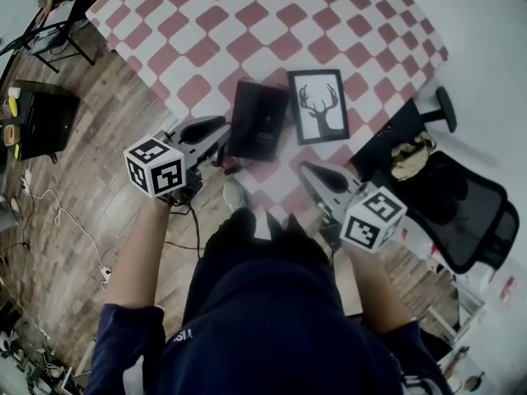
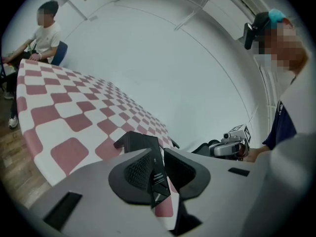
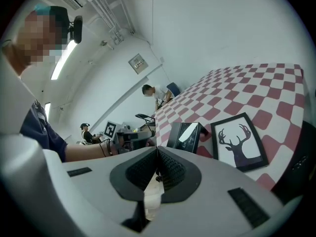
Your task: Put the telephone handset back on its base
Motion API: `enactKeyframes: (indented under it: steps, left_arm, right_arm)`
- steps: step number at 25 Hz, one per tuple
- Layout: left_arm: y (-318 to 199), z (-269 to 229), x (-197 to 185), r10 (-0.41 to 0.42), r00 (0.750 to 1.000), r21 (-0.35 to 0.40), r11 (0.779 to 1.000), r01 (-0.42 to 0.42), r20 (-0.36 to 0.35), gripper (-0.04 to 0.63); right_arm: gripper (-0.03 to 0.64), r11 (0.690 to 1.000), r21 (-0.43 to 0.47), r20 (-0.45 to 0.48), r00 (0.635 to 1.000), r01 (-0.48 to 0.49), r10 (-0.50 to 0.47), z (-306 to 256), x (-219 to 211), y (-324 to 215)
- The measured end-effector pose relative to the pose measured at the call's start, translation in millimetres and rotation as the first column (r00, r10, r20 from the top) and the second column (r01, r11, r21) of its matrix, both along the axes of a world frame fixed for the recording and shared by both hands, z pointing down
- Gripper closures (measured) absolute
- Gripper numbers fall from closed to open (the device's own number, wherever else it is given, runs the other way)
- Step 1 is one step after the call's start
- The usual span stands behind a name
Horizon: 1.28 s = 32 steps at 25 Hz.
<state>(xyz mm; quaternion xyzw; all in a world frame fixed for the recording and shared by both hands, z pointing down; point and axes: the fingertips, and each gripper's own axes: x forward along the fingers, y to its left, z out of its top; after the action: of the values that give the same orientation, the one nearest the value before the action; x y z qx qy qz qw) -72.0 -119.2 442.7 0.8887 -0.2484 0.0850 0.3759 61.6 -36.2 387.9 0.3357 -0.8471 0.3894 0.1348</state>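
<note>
Telephone [image 2: 139, 143] edge between left tongs [image 2: 158, 154]

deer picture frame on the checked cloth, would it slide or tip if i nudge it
The deer picture frame seems to lie flat on the checked cloth, so a nudge would probably slide it rather than tip it. It looks thin and stiff, likely light. Its front may be glazed, so possibly fragile.

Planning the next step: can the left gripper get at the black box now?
Probably yes: the left gripper has its fingers apart with the edge of the black box between them; nothing blocks it.
</note>
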Motion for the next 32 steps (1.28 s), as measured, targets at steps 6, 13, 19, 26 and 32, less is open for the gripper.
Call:
enactKeyframes:
  steps: [6, 13, 19, 26, 32]
  left_arm:
    - [19.7, -36.9, 6.6, -0.015, 1.000, 0.066, 0.998, 0.014, 0.011, 0.540]
    - [43.1, -61.2, 18.0, 0.006, 0.998, 0.131, 0.991, -0.014, 0.066, 0.557]
    - [62.6, -65.6, 24.3, 0.021, 0.993, 0.160, 0.986, -0.039, 0.115, 0.560]
    - [81.1, -72.3, 26.9, 0.023, 0.988, 0.185, 0.981, -0.051, 0.150, 0.561]
    - [92.3, -71.2, 30.1, 0.032, 0.980, 0.213, 0.974, -0.075, 0.199, 0.561]
  right_arm:
    - [0.600, 0.999, 0.052, -0.003, 1.000, -0.004, 0.004, -17.5, 3.5, 4.5]
    - [0.600, 0.995, 0.097, -0.006, 1.000, 0.008, -0.007, -31.0, 8.0, 11.2]
    - [0.601, 0.992, 0.121, -0.002, 1.000, 0.019, -0.019, -35.0, 9.8, 19.0]
    - [0.601, 0.987, 0.156, -0.003, 1.000, 0.028, -0.028, -42.1, 11.1, 29.5]
    - [0.601, 0.985, 0.166, -0.010, 0.999, 0.037, -0.036, -44.2, 12.1, 36.5]
